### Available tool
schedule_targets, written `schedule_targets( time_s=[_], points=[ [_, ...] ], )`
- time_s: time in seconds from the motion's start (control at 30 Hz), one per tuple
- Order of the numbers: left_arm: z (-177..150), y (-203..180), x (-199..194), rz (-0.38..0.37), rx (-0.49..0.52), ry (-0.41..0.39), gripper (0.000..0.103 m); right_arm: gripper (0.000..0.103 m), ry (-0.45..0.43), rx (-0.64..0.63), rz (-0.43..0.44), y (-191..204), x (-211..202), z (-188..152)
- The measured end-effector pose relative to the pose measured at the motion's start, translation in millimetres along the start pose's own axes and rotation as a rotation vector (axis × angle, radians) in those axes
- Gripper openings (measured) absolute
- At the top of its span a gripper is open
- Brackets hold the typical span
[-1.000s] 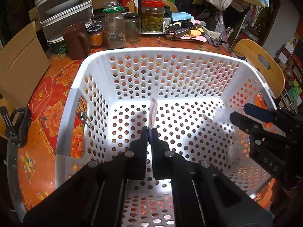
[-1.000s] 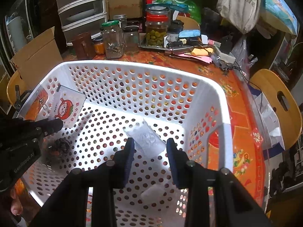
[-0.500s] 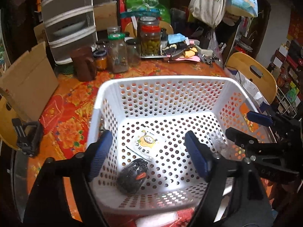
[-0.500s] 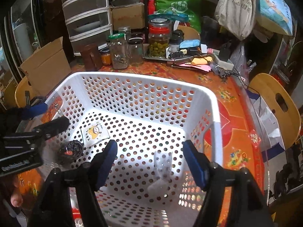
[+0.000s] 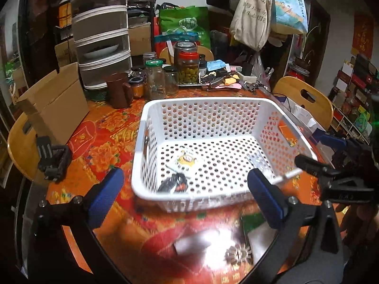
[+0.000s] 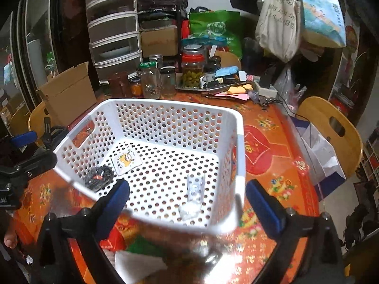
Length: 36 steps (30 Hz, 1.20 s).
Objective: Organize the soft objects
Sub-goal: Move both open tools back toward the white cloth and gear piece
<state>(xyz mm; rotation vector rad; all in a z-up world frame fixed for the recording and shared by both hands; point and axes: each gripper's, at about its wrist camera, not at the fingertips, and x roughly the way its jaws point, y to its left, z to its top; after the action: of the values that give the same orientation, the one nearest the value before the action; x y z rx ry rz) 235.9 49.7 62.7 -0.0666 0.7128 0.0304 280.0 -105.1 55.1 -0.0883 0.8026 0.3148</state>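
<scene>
A white perforated basket [image 5: 201, 101] [image 6: 239, 146] stands on the orange flowered table. In it lie a white packet with a cartoon face [image 5: 186, 161] [image 6: 126, 161], a dark bundle [image 5: 175, 183] [image 6: 99, 177] and a clear plastic packet [image 5: 257, 161] [image 6: 195, 187]. My left gripper [image 5: 187, 198] is open and empty, in front of the basket's near wall. My right gripper [image 6: 187, 206] is open and empty, above the basket's near corner. Each gripper shows at the edge of the other's view.
Jars [image 5: 188, 67], a brown mug [image 5: 118, 90] and clutter stand behind the basket. A cardboard box [image 5: 54, 104] and a drawer unit [image 5: 101, 45] are at the left. Wooden chairs [image 5: 305, 99] ring the table. Blurred white and green items [image 6: 137, 258] lie in front.
Both grippers opened a second ago, dropping the cartoon packet and the clear packet into the basket. Since then both have pulled back and up, out of the basket.
</scene>
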Motion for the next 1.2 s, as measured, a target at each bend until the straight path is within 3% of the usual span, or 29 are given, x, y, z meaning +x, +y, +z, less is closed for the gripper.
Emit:
schedule_targets(
  time_s=[0.37, 0.67, 1.03, 1.2],
  points=[
    [-87.7, 7.3, -46.2, -0.031, -0.051, -0.016, 0.103, 0.102, -0.057, 0.009, 0.018, 3.1, -44.0, -57.4],
    [-152.2, 30.2, -13.7, -0.029, -0.147, 0.084, 0.103, 0.102, -0.034, 0.035, 0.062, 17.0, -40.9, -129.1],
    [-173.2, 28.5, 27.2, -0.064, -0.177, 0.121, 0.103, 0.102, 0.045, 0.073, 0.188, 37.4, -8.7, -176.7],
    [-177.0, 16.5, 33.3, -0.082, -0.148, 0.123, 0.103, 0.094, 0.054, 0.06, 0.206, 48.7, -0.6, -178.9]
  ],
)
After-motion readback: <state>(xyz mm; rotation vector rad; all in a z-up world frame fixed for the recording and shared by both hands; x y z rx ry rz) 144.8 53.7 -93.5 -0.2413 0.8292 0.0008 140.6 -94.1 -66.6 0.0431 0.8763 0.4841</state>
